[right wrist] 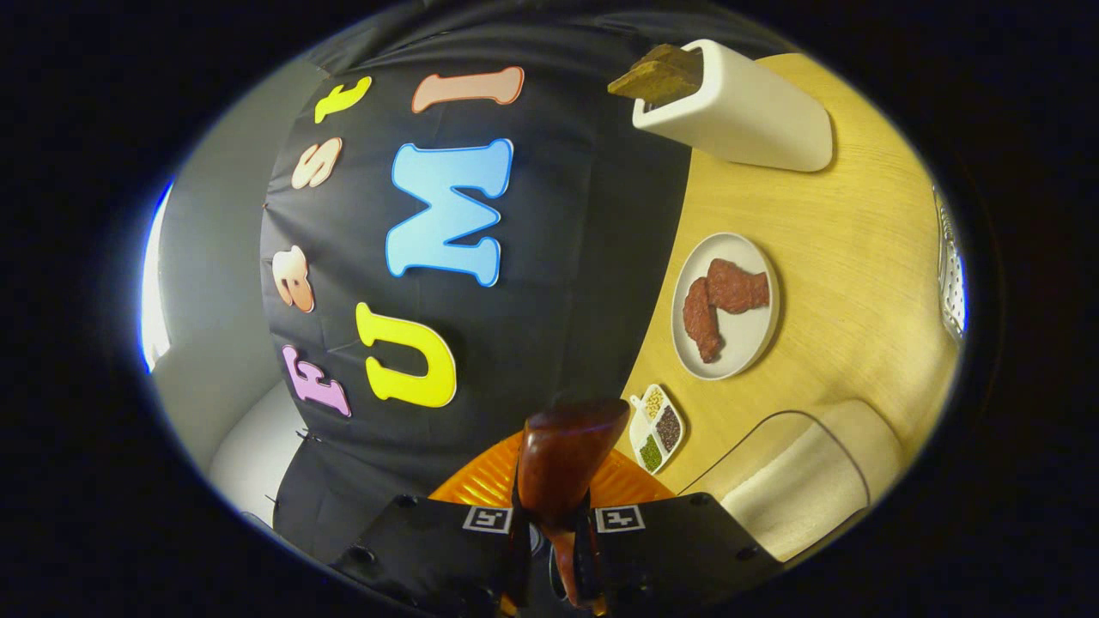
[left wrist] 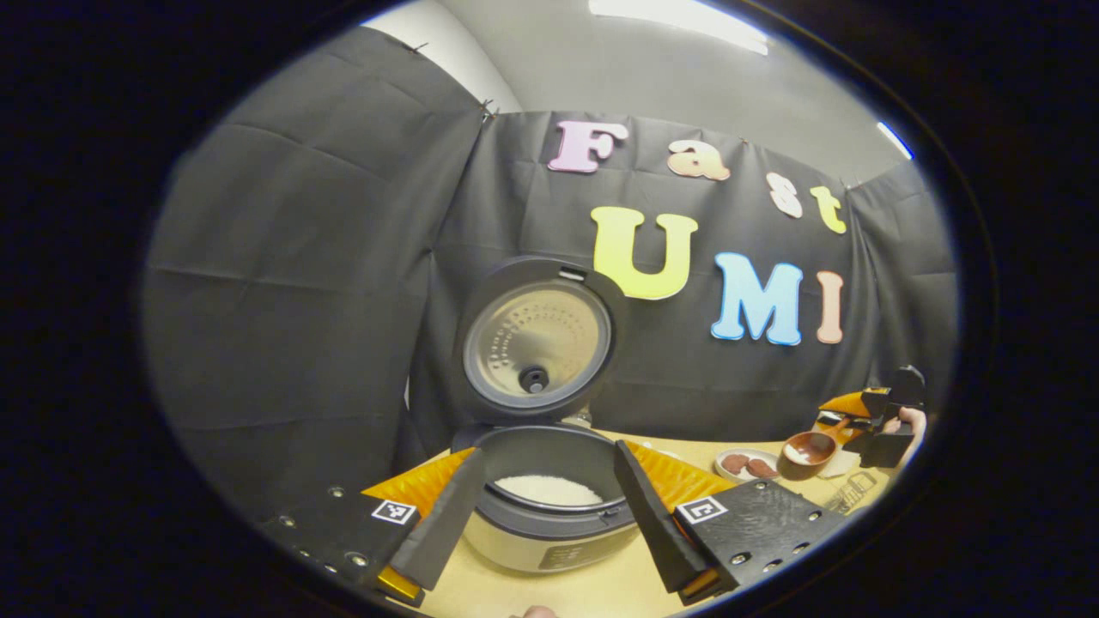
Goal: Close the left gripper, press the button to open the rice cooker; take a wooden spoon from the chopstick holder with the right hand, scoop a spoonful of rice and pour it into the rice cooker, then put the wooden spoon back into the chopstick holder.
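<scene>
The rice cooker stands open on the table with its lid swung up and white rice in the pot. My left gripper is open, its fingers spread to either side of the cooker's front. At the far right my right gripper holds the wooden spoon, bowl toward the cooker, with something white in it. In the right gripper view, my right gripper is shut on the spoon. The white chopstick holder holds other wooden utensils.
A plate with pieces of red meat sits between the cooker and the right gripper. Close to the right gripper are a small divided dish of grains and a clear container of rice. A metal object lies at the table's edge.
</scene>
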A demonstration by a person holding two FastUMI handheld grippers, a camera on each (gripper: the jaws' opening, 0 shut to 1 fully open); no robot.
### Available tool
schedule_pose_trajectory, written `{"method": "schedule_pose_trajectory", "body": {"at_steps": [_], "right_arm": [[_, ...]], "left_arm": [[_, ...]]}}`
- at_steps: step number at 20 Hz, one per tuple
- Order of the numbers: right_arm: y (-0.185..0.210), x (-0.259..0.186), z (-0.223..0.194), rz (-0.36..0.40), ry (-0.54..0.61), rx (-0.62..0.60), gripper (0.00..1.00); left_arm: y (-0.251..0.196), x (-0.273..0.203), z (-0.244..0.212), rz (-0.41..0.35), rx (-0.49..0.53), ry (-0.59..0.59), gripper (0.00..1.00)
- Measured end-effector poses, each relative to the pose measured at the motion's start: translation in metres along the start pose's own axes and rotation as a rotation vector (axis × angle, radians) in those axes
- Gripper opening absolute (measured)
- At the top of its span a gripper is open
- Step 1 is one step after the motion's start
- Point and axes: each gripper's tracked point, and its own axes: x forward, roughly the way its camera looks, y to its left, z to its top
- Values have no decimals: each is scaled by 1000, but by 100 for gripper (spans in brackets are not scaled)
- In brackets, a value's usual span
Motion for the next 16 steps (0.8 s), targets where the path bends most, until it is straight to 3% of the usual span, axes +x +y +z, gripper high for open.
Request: {"method": "schedule_pose_trajectory", "body": {"at_steps": [5, 7, 11, 12, 14, 16], "right_arm": [[42, 32, -52, 53, 62, 14, 17], [59, 43, -74, 72, 88, 0, 21], [79, 69, -115, 83, 125, -71, 17], [83, 74, -124, 85, 132, -90, 21], [84, 85, -145, 80, 150, -134, 17], [88, 94, -165, 80, 168, -170, 21]], "left_arm": [[26, -7, 6, 37, 21, 3, 94], [37, -15, 13, 51, 42, -10, 94], [50, -27, 28, 66, 61, -44, 92], [52, -31, 31, 66, 61, -49, 92], [57, -36, 39, 71, 64, -67, 94], [59, -40, 43, 68, 71, -79, 92]]}}
